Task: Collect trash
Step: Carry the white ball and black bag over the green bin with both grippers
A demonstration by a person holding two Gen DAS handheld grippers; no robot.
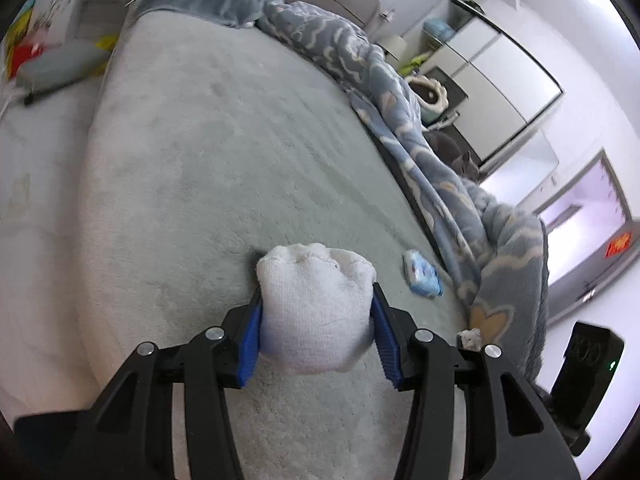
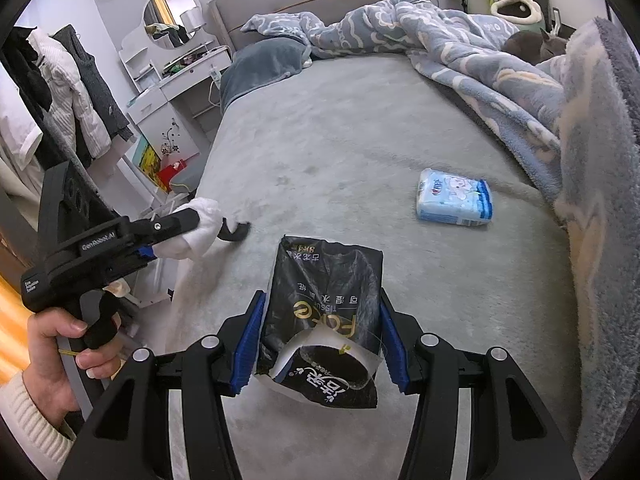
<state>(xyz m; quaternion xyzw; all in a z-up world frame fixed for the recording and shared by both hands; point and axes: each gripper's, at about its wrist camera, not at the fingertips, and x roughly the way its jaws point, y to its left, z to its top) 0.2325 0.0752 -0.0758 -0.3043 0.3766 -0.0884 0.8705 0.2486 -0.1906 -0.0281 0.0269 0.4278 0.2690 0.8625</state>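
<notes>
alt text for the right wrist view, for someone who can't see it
The right gripper clamps a black tissue pack above a grey bed. At left, the left gripper holds a white sock; a blue tissue pack lies near a rumpled blue blanket.

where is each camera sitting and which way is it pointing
Left wrist: on the left gripper, looking along the bed toward the blanket; only its own fingers show, shut on a white sock.
Right wrist: on the right gripper, facing the headboard; it holds a black tissue pack, with the left gripper and left hand at left.
Shared: sock, blue tissue pack, bed.
</notes>
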